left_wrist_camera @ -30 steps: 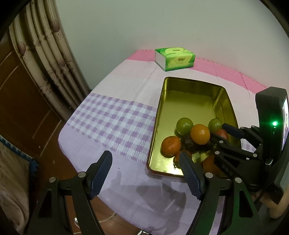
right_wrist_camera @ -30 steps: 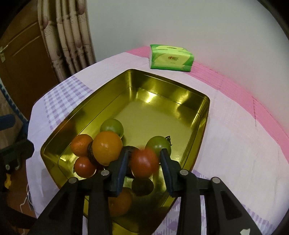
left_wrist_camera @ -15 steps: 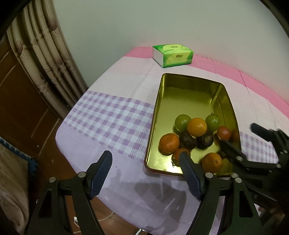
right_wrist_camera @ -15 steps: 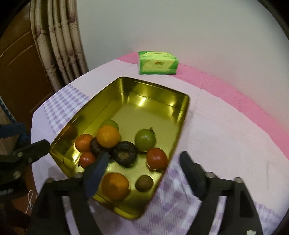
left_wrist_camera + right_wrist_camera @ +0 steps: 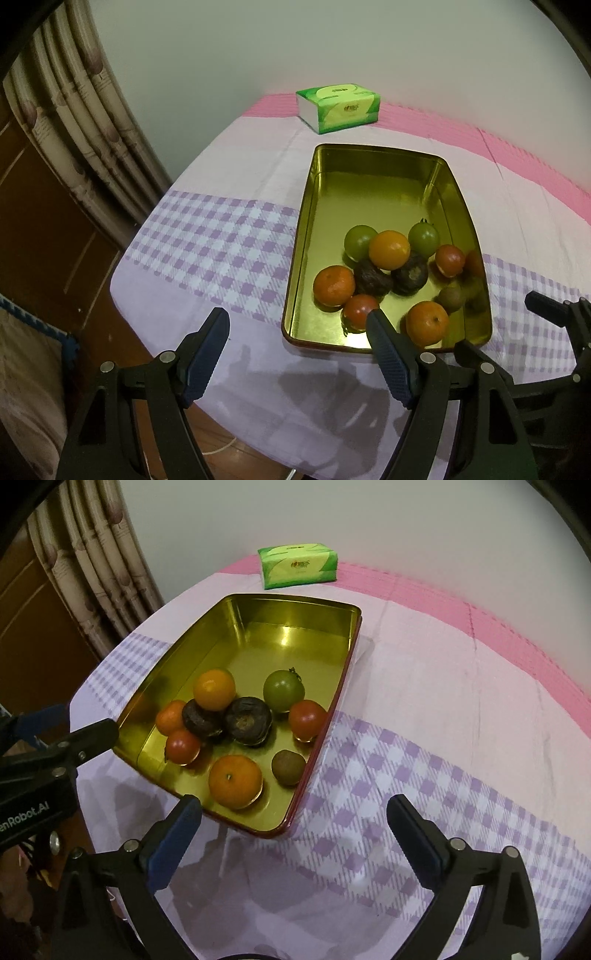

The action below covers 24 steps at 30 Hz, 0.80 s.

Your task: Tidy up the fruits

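The rectangular gold metal tray [image 5: 258,616] lies on the desk [image 5: 424,709], which is covered by a pink, white and purple-checked cloth. All the fruit sits in the tray's near half. From the right wrist view, a red round tomato [image 5: 306,719] rests at about 3 o'clock of the cluster, just beside the tray's right wall and apart from any gripper. A green tomato [image 5: 283,690] lies at its 11 o'clock, touching or nearly so. Two dark wrinkled fruits [image 5: 246,720] sit in the middle, with an orange round fruit [image 5: 215,689] resting on them at 12 o'clock. A large orange mandarin [image 5: 235,781] lies at 6 o'clock, a small brown fruit [image 5: 288,767] just beside it.

The right hand-held gripper [image 5: 295,834] has just been opening; it stands released and wide, nothing between its jaws, over the cloth at the tray's near corner. The left hand-held gripper [image 5: 297,347] is also released and empty, at the tray's 7 o'clock. A green tissue pack [image 5: 297,565] lies at 12 o'clock, well apart.
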Each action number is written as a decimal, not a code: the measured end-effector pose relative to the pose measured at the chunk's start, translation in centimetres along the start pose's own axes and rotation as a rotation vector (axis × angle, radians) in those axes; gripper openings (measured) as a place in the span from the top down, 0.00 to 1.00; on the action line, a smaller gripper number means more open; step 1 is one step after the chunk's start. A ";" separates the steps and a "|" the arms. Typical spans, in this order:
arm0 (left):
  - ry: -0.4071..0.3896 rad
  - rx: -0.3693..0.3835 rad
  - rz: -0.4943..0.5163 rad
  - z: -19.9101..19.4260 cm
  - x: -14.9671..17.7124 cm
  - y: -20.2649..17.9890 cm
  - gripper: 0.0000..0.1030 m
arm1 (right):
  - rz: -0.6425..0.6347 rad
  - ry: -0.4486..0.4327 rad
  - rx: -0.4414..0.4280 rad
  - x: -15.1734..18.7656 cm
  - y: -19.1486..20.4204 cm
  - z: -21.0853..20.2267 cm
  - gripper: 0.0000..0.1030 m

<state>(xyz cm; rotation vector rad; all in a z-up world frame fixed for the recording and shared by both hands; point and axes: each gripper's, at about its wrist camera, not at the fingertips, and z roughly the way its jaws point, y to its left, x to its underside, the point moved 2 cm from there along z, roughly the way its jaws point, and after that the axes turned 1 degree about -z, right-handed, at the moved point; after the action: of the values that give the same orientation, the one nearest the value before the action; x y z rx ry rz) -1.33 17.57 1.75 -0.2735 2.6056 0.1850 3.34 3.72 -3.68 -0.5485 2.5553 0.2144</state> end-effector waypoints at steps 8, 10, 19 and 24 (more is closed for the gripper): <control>0.001 0.001 0.012 0.1 0.1 -0.3 0.25 | -0.005 0.007 0.027 0.1 -0.1 0.1 0.01; 0.003 0.002 0.013 0.1 0.1 -0.4 0.25 | -0.009 0.009 0.028 0.2 0.0 0.1 0.01; 0.006 0.004 0.018 0.2 0.2 -0.5 0.25 | -0.029 0.014 0.032 0.1 0.3 0.2 0.01; 0.005 0.003 0.019 0.2 0.2 -0.5 0.25 | -0.029 0.024 0.032 0.3 0.4 0.4 0.01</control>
<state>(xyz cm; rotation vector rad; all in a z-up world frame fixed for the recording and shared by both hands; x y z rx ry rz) -1.25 17.06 1.44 -0.2491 2.6142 0.1876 3.15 4.06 -4.19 -0.5794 2.5670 0.1575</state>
